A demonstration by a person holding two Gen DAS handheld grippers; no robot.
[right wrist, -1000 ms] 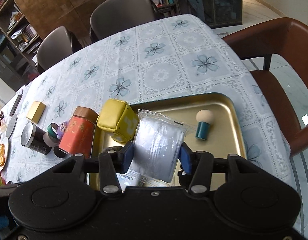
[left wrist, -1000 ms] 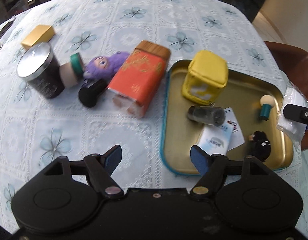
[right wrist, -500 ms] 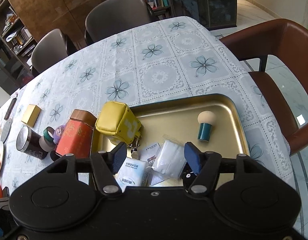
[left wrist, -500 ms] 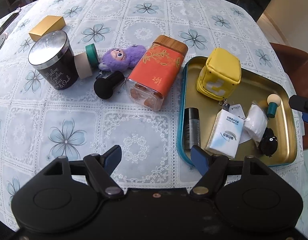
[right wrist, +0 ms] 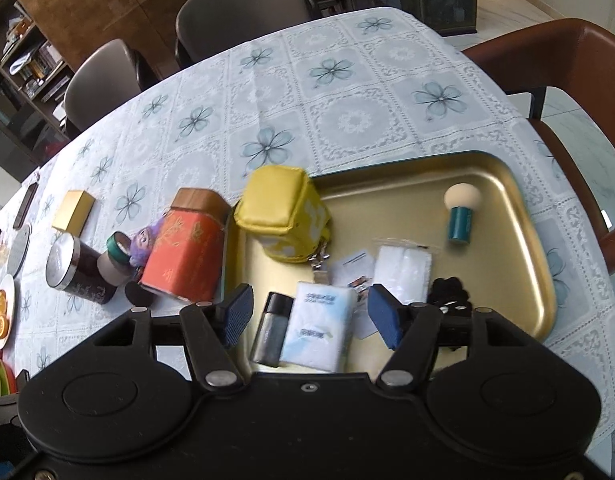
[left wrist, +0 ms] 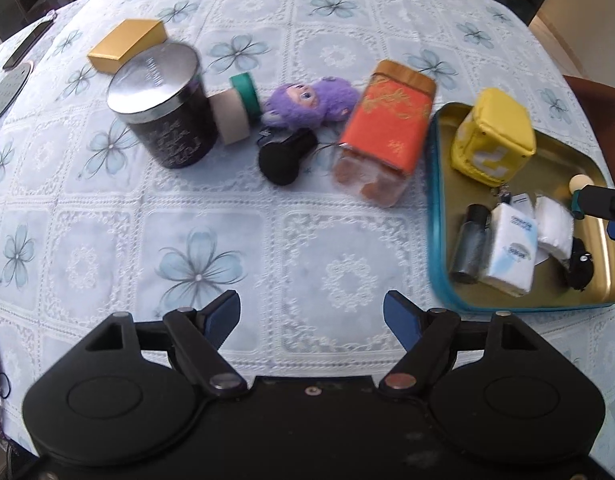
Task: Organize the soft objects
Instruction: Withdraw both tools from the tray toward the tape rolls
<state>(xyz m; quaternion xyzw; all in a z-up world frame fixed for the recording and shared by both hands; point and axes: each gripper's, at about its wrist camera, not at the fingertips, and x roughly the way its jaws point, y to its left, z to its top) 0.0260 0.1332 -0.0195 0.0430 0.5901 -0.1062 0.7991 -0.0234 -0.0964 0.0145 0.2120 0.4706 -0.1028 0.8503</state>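
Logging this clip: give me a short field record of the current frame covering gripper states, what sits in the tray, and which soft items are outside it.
left gripper: open, empty, above the tablecloth
right gripper: open, empty, over the tray's near edge
gold tray: holds yellow plush cube, tissue pack, clear bag of white pads, dark bottle, teal sponge applicator, black plush
soft items outside tray: purple plush doll, between the tape rolls and the orange tin

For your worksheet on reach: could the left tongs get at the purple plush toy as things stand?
Probably yes. The left tongs are open and empty, and bare tablecloth lies ahead. The purple plush toy is crowded by the black brush and orange tin, but its top is exposed.
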